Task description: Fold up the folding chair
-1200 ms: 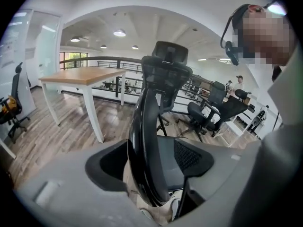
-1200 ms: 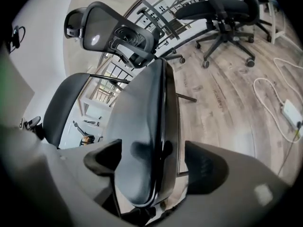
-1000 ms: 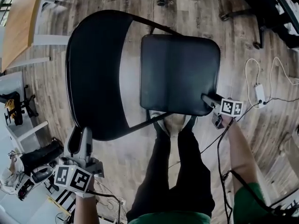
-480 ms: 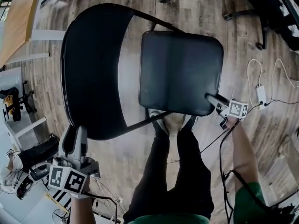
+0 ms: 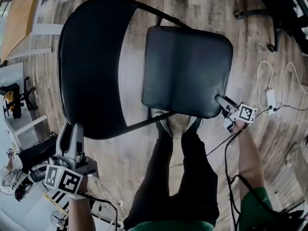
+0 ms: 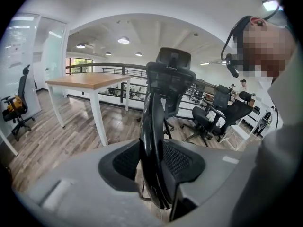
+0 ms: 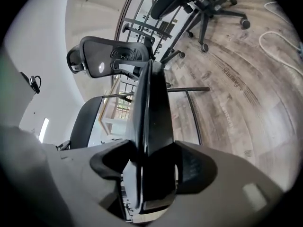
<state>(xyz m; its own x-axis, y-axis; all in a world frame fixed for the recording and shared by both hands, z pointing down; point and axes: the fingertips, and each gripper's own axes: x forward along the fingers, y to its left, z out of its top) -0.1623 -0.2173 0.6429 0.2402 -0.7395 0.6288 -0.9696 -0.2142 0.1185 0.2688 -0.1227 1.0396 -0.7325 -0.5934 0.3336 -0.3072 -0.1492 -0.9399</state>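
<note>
The left gripper was closed about a third of the way, its pads pressing from both sides on the thin black rim of the backrest. In the head view it held that rim at its lower end, in the lower left of the frame, with the marker cube just below it.

The right gripper had just been closing, and its jaws stood fairly wide. The edge of the seat filled the gap between them, with a pad against the padded top and the other against the underside. In the head view it gripped the seat's corner at right of centre.

The folding chair stood unfolded in the upper middle of the head view. Its curved backrest was on the left and its flat seat on the right. A thin black frame tube ran between the two.

Just below the seat were the person's shoes and dark-trousered legs, on a grey wood floor.

A white cable with an adapter lay on the floor at the right edge. Office chairs stood in the background of the left gripper view.
</note>
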